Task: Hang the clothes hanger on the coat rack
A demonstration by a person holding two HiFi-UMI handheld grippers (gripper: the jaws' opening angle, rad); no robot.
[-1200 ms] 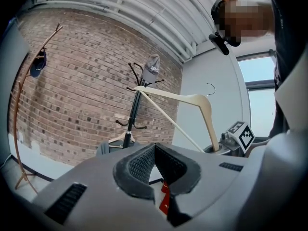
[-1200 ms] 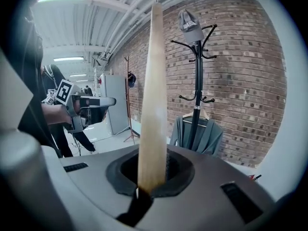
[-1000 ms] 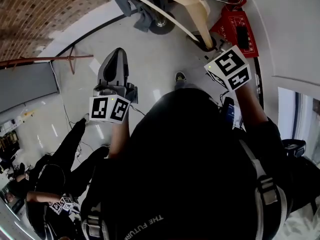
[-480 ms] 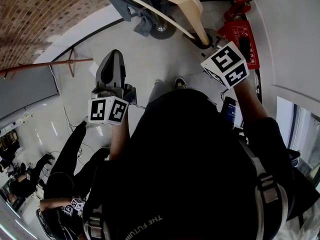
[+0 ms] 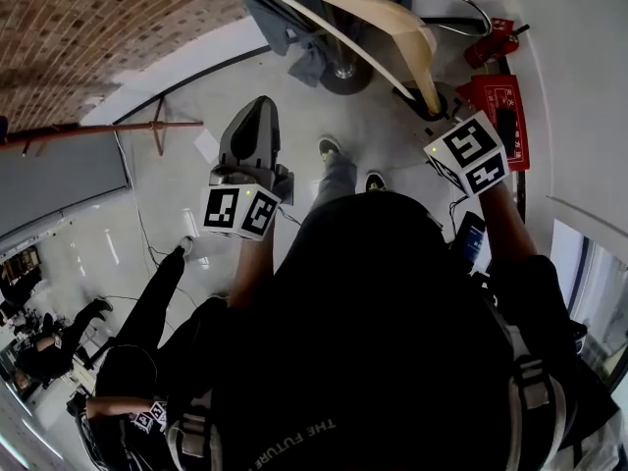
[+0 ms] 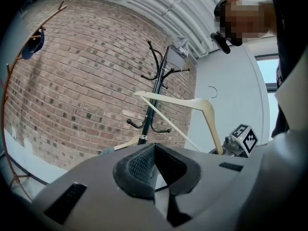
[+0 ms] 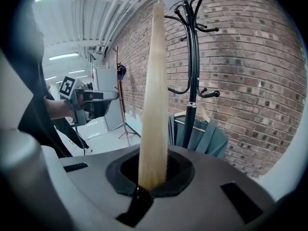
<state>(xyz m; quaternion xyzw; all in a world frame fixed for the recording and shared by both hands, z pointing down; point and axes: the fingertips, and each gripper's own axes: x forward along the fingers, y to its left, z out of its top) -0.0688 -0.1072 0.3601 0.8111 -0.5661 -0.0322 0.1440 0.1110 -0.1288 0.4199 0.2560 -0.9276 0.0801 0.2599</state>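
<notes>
A pale wooden clothes hanger (image 5: 378,23) is held by one arm in my right gripper (image 5: 437,101), whose jaws are shut on the wood. In the right gripper view the hanger (image 7: 154,90) rises straight up from the jaws (image 7: 151,177) beside the black coat rack (image 7: 192,57). The rack's round base (image 5: 343,72) stands just beyond both grippers. My left gripper (image 5: 257,111) hovers level to the left, its pads (image 6: 139,165) meeting with nothing between them. From there I see the hanger (image 6: 192,102) in front of the rack (image 6: 156,81).
A grey-blue garment (image 7: 204,136) hangs low on the rack. A red fire-extinguisher box (image 5: 505,106) stands by the white wall at right. A brick wall (image 5: 88,37) lies behind the rack. A person (image 5: 137,312) and a thin stand (image 5: 157,130) are at left.
Both grippers have moved toward the coat rack with the hanger still held. The rack's base and hanging garment sit lower and nearer in the head view, and my feet show beneath.
</notes>
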